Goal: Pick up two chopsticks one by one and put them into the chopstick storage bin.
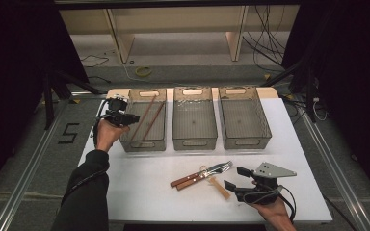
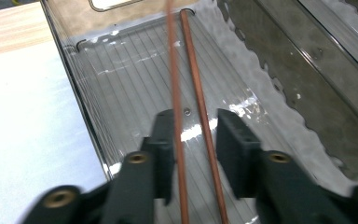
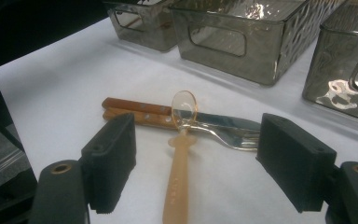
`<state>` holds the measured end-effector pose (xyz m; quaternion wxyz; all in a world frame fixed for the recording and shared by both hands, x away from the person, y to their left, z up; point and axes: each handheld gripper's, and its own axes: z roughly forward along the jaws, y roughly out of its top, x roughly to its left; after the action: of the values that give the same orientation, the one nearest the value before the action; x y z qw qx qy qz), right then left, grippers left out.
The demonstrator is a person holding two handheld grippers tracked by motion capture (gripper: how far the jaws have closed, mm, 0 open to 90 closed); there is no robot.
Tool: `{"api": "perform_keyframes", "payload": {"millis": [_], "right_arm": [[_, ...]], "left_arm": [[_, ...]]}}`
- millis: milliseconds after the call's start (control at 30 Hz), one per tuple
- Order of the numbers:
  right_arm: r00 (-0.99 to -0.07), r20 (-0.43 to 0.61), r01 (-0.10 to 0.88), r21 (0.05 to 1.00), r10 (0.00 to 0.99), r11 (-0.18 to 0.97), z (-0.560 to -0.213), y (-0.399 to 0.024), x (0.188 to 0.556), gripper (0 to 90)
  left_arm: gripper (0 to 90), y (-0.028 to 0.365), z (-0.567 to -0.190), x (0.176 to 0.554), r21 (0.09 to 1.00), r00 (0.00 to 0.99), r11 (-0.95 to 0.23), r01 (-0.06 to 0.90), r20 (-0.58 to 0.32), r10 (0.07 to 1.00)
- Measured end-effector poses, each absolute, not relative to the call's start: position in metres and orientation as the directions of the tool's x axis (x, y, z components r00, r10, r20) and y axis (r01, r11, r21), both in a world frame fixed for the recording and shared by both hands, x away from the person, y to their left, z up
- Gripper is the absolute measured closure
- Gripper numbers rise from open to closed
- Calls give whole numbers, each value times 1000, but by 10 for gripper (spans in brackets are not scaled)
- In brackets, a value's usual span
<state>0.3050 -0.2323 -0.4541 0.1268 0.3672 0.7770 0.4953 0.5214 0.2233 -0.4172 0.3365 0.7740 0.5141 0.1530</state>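
Note:
Two brown chopsticks [image 1: 147,118] are in the left clear bin [image 1: 142,145]. My left gripper [image 1: 125,118] hovers over that bin's near left corner. In the left gripper view its jaws stand open [image 2: 195,126]; a blurred chopstick [image 2: 174,88] runs between them close to the left pad, touching neither. The other chopstick [image 2: 196,79] lies on the bin floor. My right gripper [image 1: 234,177] is open near the table's front, with a translucent orange spoon [image 3: 179,177] on the table between its jaws [image 3: 198,128]. The spoon's bowl rests on a wooden-handled knife [image 3: 135,106] and fork [image 3: 226,136].
A middle bin [image 1: 194,143] and a right bin [image 1: 246,142] stand in a row beside the left one on the white table [image 1: 139,192]. Cables and wooden shelving are on the floor beyond the table. The person's left sleeve [image 1: 84,192] comes in at bottom left.

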Motion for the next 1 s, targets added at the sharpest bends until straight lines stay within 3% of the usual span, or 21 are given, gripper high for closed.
{"api": "perform_keyframes", "payload": {"millis": [567, 1000], "right_arm": [[-702, 149, 436, 863, 697, 255, -454, -230, 305, 289], [-718, 104, 420, 853, 688, 310, -450, -220, 303, 288]], "left_arm": [[281, 221, -400, 477, 778, 511, -154, 609, -236, 827], [191, 209, -403, 435, 836, 591, -150, 527, -234, 772]]}}
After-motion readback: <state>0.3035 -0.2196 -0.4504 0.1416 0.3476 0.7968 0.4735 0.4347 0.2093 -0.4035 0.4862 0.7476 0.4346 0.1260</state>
